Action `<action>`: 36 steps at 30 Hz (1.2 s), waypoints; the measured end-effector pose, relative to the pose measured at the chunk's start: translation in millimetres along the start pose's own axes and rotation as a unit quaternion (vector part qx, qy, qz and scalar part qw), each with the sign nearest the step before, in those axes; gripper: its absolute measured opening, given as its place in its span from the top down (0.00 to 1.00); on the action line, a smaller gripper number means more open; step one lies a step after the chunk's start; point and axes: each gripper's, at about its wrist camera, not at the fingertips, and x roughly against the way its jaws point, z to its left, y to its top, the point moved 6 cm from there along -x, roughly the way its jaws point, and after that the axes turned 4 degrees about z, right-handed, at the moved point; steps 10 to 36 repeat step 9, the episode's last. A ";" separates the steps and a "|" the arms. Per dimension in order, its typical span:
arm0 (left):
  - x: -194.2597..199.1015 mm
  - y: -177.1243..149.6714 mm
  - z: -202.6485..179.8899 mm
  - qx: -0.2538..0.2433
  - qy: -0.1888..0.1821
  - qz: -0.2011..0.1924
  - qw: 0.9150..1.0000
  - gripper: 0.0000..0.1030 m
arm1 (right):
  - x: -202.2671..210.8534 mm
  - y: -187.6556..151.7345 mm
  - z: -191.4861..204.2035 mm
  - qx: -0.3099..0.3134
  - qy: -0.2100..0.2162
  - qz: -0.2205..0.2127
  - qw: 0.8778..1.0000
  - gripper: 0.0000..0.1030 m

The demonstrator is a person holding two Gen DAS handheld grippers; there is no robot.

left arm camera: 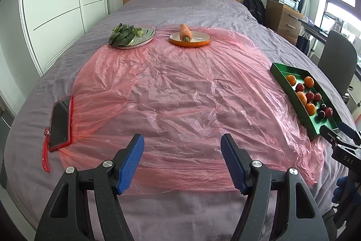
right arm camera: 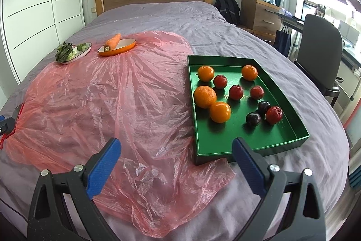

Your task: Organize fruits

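Left tongs (left arm camera: 182,143): blue ribbed pads spread, nothing between them, hovering over crinkled pink plastic sheet (left arm camera: 180,87) on the bed (left arm camera: 191,6). Right tongs (right arm camera: 176,150): pads spread, empty; the right pad overlaps the near wall of the rectangular green tray (right arm camera: 225,146). Ahead of the right tongs, in the tray: four dimpled oranges (right arm camera: 204,97), four glossy red fruits (right arm camera: 236,92), two dark plums (right arm camera: 253,119). Far ahead of the left tongs: a tapered carrot (left arm camera: 185,32) on an orange dish (left arm camera: 190,40).
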 end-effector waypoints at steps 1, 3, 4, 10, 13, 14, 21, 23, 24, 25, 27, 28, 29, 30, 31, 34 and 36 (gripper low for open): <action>-0.3 -0.4 0.0 0.000 0.000 0.001 1.000 0.37 | -0.4 -0.5 -0.3 0.000 0.000 0.000 1.000 0.00; -1.4 -0.3 -0.4 0.000 -0.002 0.002 1.000 0.37 | -0.3 -0.5 -0.3 0.000 0.000 0.000 1.000 0.00; -1.7 -0.6 -0.4 0.000 -0.003 0.003 1.000 0.37 | -0.4 -0.5 -0.4 0.000 -0.001 0.000 1.000 0.00; -2.2 -0.3 -0.5 0.000 -0.004 0.004 1.000 0.37 | -2.0 -2.5 -2.1 -0.001 -0.001 0.001 1.000 0.00; -2.2 -0.3 -0.5 0.000 -0.004 0.004 1.000 0.37 | -2.0 -2.5 -2.1 -0.001 -0.001 0.001 1.000 0.00; -2.2 -0.3 -0.5 0.000 -0.004 0.004 1.000 0.37 | -2.0 -2.5 -2.1 -0.001 -0.001 0.001 1.000 0.00; -2.2 -0.3 -0.5 0.000 -0.004 0.004 1.000 0.37 | -2.0 -2.5 -2.1 -0.001 -0.001 0.001 1.000 0.00; -2.2 -0.3 -0.5 0.000 -0.004 0.004 1.000 0.37 | -2.0 -2.5 -2.1 -0.001 -0.001 0.001 1.000 0.00; -2.2 -0.3 -0.5 0.000 -0.004 0.004 1.000 0.37 | -2.0 -2.5 -2.1 -0.001 -0.001 0.001 1.000 0.00; -2.2 -0.3 -0.5 0.000 -0.004 0.004 1.000 0.37 | -2.0 -2.5 -2.1 -0.001 -0.001 0.001 1.000 0.00; -2.2 -0.3 -0.5 0.000 -0.004 0.004 1.000 0.37 | -2.0 -2.5 -2.1 -0.001 -0.001 0.001 1.000 0.00; -2.2 -0.3 -0.5 0.000 -0.004 0.004 1.000 0.37 | -2.0 -2.5 -2.1 -0.001 -0.001 0.001 1.000 0.00; -2.2 -0.3 -0.5 0.000 -0.004 0.004 1.000 0.37 | -2.0 -2.5 -2.1 -0.001 -0.001 0.001 1.000 0.00; -2.2 -0.3 -0.5 0.000 -0.004 0.004 1.000 0.37 | -2.0 -2.5 -2.1 -0.001 -0.001 0.001 1.000 0.00; -2.2 -0.3 -0.5 0.000 -0.004 0.004 1.000 0.37 | -2.0 -2.5 -2.1 -0.001 -0.001 0.001 1.000 0.00; -2.2 -0.3 -0.5 0.000 -0.004 0.004 1.000 0.37 | -2.0 -2.5 -2.1 -0.001 -0.001 0.001 1.000 0.00; -2.2 -0.3 -0.5 0.000 -0.004 0.004 1.000 0.37 | -2.0 -2.5 -2.1 -0.001 -0.001 0.001 1.000 0.00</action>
